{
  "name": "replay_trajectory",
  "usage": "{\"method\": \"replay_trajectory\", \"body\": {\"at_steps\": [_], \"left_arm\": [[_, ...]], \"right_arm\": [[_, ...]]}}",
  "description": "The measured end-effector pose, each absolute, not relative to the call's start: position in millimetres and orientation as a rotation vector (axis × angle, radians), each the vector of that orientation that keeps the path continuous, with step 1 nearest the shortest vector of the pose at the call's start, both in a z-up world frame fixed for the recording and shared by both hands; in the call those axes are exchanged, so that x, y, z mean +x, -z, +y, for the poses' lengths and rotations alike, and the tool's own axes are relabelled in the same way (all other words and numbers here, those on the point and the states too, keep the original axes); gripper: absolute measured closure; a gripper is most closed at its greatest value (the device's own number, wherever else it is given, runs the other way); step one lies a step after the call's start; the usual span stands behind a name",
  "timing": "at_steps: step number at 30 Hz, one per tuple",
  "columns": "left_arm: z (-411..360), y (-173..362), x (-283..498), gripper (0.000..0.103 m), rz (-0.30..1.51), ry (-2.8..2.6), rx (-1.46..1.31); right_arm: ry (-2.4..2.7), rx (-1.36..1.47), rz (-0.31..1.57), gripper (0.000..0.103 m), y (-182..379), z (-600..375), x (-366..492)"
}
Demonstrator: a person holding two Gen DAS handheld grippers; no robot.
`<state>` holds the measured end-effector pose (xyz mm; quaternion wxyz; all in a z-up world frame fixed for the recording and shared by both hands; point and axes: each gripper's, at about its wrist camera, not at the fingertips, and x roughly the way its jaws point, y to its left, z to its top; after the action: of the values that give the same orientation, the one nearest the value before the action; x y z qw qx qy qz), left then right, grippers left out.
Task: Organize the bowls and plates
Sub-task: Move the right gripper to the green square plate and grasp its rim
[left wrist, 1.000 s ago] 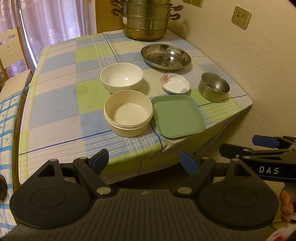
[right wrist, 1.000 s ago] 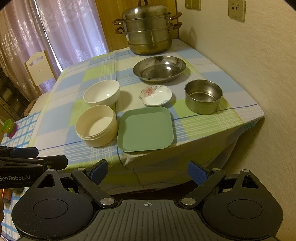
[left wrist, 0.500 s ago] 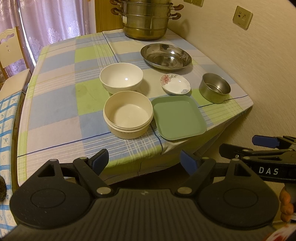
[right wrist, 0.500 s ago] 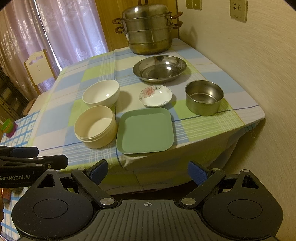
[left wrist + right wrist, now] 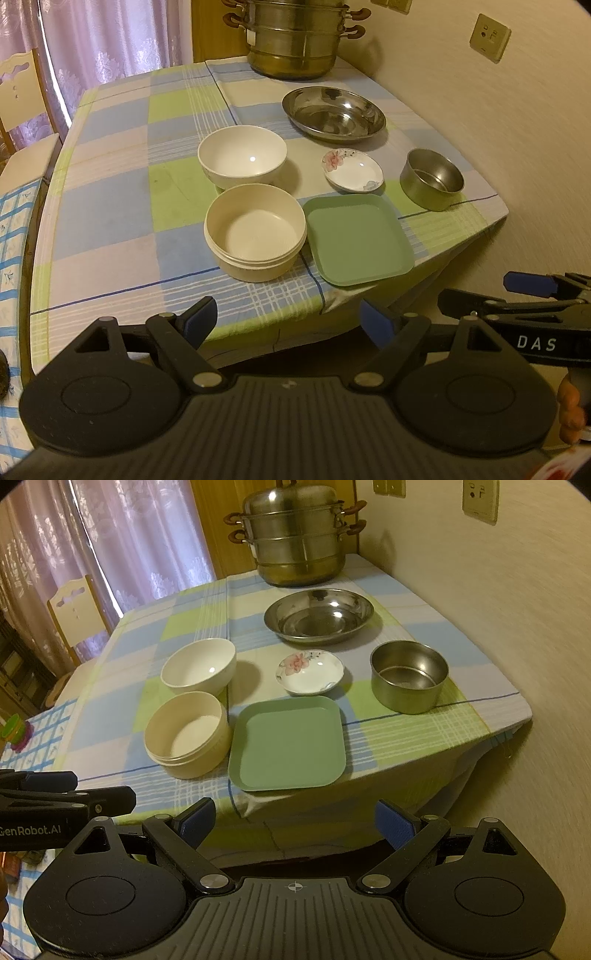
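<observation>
On the checked tablecloth stand a cream round bowl (image 5: 255, 236) (image 5: 186, 734), a white bowl (image 5: 242, 155) (image 5: 199, 666) behind it, a green square plate (image 5: 356, 238) (image 5: 290, 744), a small flowered dish (image 5: 354, 175) (image 5: 309, 671), a small steel bowl (image 5: 431, 184) (image 5: 408, 675) and a wide steel dish (image 5: 334, 113) (image 5: 319, 614). My left gripper (image 5: 288, 319) hangs open before the table's near edge, short of the cream bowl. My right gripper (image 5: 295, 821) is open too, below the green plate. Neither holds anything.
A tall stacked steel steamer pot (image 5: 295, 35) (image 5: 297, 542) stands at the table's far end by the wall (image 5: 498, 609). A wooden chair (image 5: 75, 616) and curtains are at the left. The table edge (image 5: 258, 328) lies just ahead of both grippers.
Both views have crept slightly closer to the table; the dishes sit a little lower in frame. Nothing on the table has moved and both grippers stay open.
</observation>
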<state>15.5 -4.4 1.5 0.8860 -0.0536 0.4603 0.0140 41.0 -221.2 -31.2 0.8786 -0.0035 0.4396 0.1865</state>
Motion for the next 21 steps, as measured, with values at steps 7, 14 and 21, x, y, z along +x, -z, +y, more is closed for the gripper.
{"method": "replay_trajectory", "body": {"at_steps": [7, 14, 21], "left_arm": [[-7, -2, 25, 0.02, 0.952, -0.027, -0.131], [-6, 2, 36, 0.02, 0.946, -0.049, -0.172], [-10, 16, 54, 0.031, 0.94, -0.048, -0.217]], "right_arm": [[-0.394, -0.018, 0.916, 0.01, 32, -224, 53], [-0.411, -0.012, 0.918, 0.01, 35, -230, 74], [-0.471, 0.008, 0.933, 0.029, 49, -239, 102]]}}
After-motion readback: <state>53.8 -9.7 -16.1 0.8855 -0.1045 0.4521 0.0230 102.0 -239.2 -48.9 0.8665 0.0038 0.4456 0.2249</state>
